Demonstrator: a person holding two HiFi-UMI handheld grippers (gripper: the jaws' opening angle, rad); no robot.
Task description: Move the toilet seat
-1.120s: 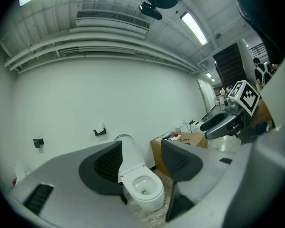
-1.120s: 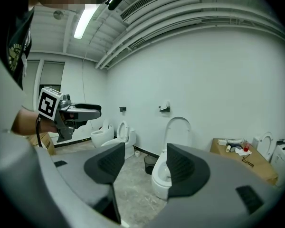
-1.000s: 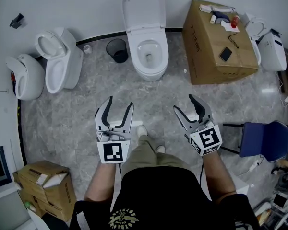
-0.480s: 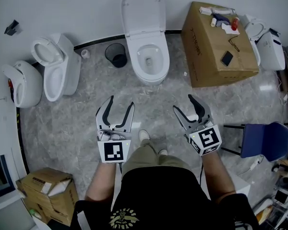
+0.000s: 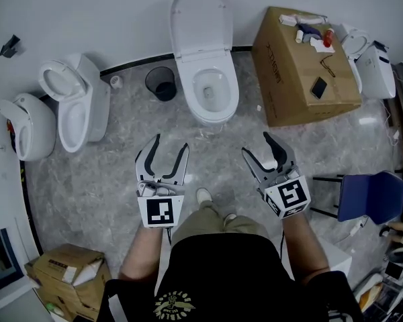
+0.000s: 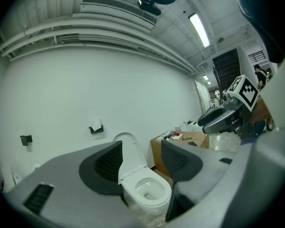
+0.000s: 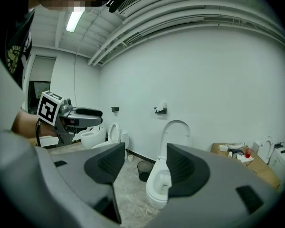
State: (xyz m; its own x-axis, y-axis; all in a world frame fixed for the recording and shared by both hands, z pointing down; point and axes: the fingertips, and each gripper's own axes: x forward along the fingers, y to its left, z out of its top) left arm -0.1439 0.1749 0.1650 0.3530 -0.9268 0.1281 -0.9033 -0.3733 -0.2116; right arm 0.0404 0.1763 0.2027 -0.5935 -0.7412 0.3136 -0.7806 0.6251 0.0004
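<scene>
Head view shows the toilet seat (image 5: 200, 20) raised upright against the wall, above the bowl of the middle toilet (image 5: 215, 111). A bin (image 5: 161, 83) stands just beside this toilet on its left, and a box (image 5: 302, 66) on its right. I hold my left gripper (image 5: 169, 143) and my right gripper (image 5: 256, 145) well apart from the toilet, over the floor (image 5: 94, 180). On both, the jaws are spread and nothing is between them.
</scene>
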